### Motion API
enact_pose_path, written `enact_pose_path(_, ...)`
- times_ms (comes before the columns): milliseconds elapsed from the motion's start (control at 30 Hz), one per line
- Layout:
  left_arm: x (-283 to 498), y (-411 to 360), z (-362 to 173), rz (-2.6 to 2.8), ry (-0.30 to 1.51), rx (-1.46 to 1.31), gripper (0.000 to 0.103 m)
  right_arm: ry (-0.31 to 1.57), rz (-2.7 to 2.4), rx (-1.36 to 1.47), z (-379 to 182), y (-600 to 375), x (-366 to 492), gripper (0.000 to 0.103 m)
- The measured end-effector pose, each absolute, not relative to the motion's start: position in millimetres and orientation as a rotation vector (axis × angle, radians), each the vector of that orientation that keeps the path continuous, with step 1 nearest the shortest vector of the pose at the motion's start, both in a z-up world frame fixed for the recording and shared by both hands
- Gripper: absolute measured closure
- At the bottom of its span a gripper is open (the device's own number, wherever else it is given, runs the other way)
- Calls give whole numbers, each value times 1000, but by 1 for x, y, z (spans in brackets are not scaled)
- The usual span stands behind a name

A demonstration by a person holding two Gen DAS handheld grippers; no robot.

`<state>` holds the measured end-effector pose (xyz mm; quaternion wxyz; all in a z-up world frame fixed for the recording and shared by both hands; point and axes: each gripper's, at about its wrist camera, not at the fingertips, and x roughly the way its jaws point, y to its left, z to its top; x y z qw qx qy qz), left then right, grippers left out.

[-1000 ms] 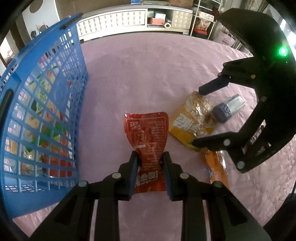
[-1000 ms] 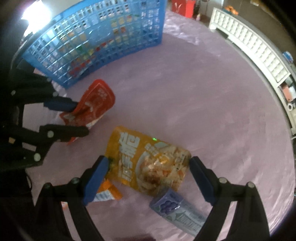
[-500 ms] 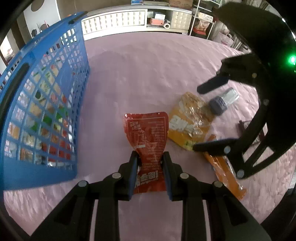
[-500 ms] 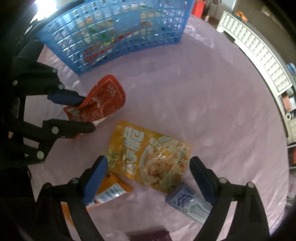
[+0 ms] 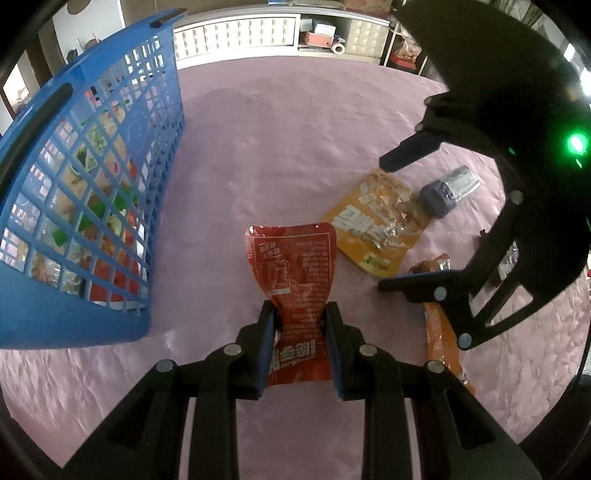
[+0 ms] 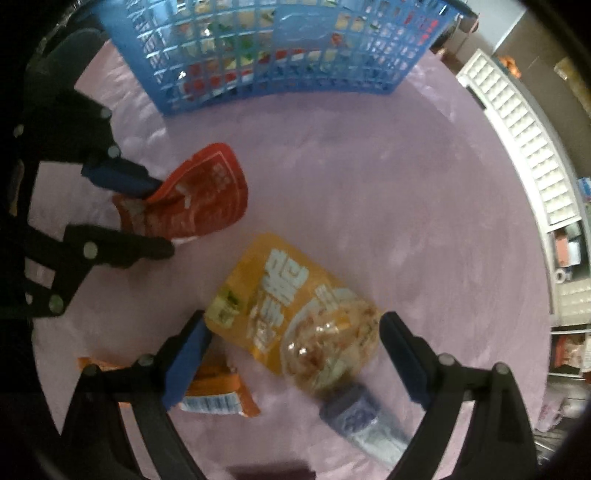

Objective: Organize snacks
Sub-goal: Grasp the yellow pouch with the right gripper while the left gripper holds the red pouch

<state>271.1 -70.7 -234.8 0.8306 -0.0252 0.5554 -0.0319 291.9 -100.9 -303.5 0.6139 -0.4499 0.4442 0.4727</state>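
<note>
My left gripper [image 5: 300,334] is shut on a red snack pouch [image 5: 295,273], pinching its narrow waist; the same pouch [image 6: 201,197] shows in the right wrist view between the left gripper [image 6: 147,218]. My right gripper [image 6: 293,350] stands open over a yellow snack bag [image 6: 291,306] that lies flat on the pink cloth, its fingers [image 6: 186,356] clear of the bag on either side. In the left wrist view the right gripper [image 5: 384,225] hangs above that yellow bag [image 5: 373,229]. The blue mesh basket [image 5: 85,195] holds several snack packs.
An orange snack packet [image 6: 210,391] lies under the right gripper's left finger, and a purple-and-silver packet [image 6: 364,421] lies beside the yellow bag. The basket [image 6: 280,48] stands at the far side in the right wrist view. White cabinets [image 5: 236,31] line the room's edge.
The right gripper has shifted and rolled over the yellow bag, and the basket now sits more central in its view. The left gripper keeps its hold on the red pouch, nearly still.
</note>
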Motion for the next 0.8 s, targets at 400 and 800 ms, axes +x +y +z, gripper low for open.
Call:
enact_pose_path(400, 259, -73, -228, -59, 1179, -70, 79, 1044, 1192, -934, -297, -105, 312, 31)
enact_pose_path(800, 256, -70, -230, -60, 1174, -73, 79, 1056, 1165, -767, -286, -135, 314, 71)
